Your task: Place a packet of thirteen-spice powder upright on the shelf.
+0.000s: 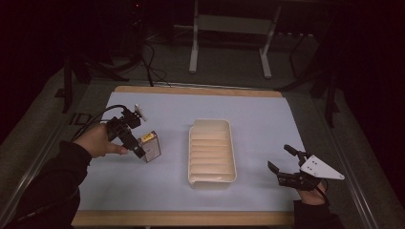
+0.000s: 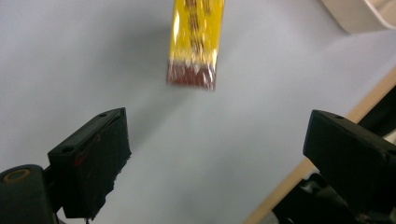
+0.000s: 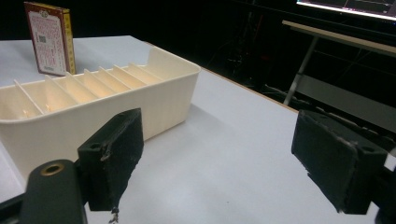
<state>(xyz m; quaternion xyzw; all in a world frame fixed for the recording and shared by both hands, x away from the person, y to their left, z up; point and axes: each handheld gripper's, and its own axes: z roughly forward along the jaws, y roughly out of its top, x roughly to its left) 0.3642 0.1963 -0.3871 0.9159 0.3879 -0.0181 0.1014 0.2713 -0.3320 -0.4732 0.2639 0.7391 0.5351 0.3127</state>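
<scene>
A small box with a yellow side and a dark red printed face stands upright on the pale mat, left of a cream tray with ribbed dividers. My left gripper is right beside the box on its left, open. In the left gripper view its jaws stand wide apart with the box just beyond them, nothing between. My right gripper hovers open near the mat's right front, right of the tray. Its view looks past the tray wall to the box.
The pale mat covers a wooden table whose edge shows at the front. A tray corner appears in the left gripper view. Beyond the table stand white frame legs and cables on a dark floor.
</scene>
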